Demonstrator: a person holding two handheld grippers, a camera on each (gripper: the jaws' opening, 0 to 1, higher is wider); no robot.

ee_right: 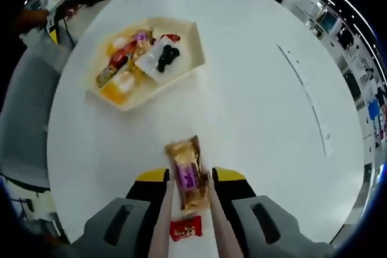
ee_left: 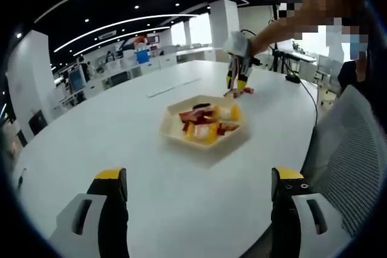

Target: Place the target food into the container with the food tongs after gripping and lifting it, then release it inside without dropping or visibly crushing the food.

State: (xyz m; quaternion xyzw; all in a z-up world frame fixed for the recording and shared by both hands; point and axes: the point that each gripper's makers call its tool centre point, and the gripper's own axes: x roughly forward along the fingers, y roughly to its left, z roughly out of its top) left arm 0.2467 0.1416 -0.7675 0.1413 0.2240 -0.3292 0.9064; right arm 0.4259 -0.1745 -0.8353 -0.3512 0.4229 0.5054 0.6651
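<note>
right gripper (ee_right: 188,188) squeezes pale tongs (ee_right: 213,228) around a gold-and-purple wrapped snack (ee_right: 186,173), cream hexagonal tray (ee_right: 187,58) further off; left gripper (ee_left: 199,194) jaws wide apart

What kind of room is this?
Probably a big open office: a large white table, rows of desks behind it, ceiling strip lights, and a mesh chair.

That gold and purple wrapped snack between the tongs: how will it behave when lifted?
The wrapped snack looks light: a small sealed packet. Its glossy foil is probably slippery against the smooth tongs, so it may slide. The wrapper seems crinkly and soft at the ends, so it could flex or crush under a hard squeeze on the way to the tray.
</note>
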